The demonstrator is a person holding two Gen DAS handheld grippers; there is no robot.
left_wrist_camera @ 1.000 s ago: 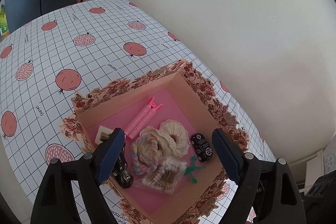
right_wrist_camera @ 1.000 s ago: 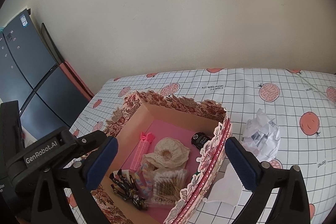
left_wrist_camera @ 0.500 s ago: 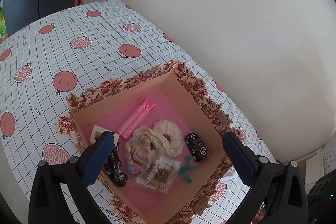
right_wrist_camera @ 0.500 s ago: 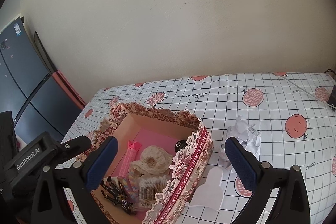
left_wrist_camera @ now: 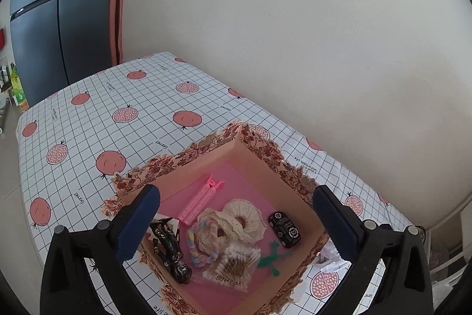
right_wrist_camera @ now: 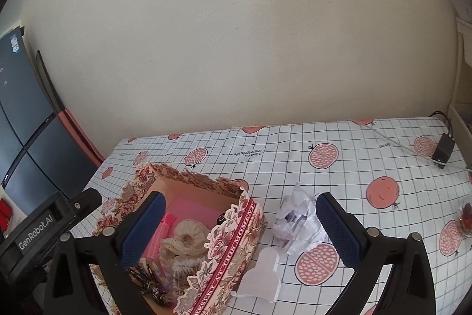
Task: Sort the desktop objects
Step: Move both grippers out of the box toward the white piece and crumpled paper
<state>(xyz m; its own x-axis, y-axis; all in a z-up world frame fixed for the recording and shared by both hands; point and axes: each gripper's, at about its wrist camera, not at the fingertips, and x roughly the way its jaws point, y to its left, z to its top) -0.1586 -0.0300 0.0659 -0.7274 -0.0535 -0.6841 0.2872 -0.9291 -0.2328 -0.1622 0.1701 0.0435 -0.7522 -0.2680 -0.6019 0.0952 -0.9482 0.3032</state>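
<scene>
A floral cardboard box [left_wrist_camera: 265,149] [right_wrist_camera: 236,238] stands open on the pomegranate tablecloth. In it lie a pink hair clip [left_wrist_camera: 200,201], cream lace scrunchies [left_wrist_camera: 236,222], a pastel hair tie [left_wrist_camera: 196,247], a bag of cotton swabs [left_wrist_camera: 233,266], a black toy car [left_wrist_camera: 284,229], a green piece [left_wrist_camera: 271,256] and black wrapped items [left_wrist_camera: 171,250]. My left gripper [left_wrist_camera: 236,229] is open and empty above the box. My right gripper [right_wrist_camera: 239,232] is open and empty above the box's right wall. Crumpled white paper [right_wrist_camera: 298,220] and a white card [right_wrist_camera: 262,276] lie right of the box.
The table [right_wrist_camera: 339,138] meets a cream wall at its far edge. A black adapter with a cable [right_wrist_camera: 442,149] lies at the far right. A small wrapped thing [right_wrist_camera: 466,219] sits at the right edge. A dark fridge [left_wrist_camera: 44,28] stands beyond the table's left end.
Both grippers have risen and pulled back from the box. The left gripper's fingers have spread wider. The right view has swung right, and the adapter has come into view.
</scene>
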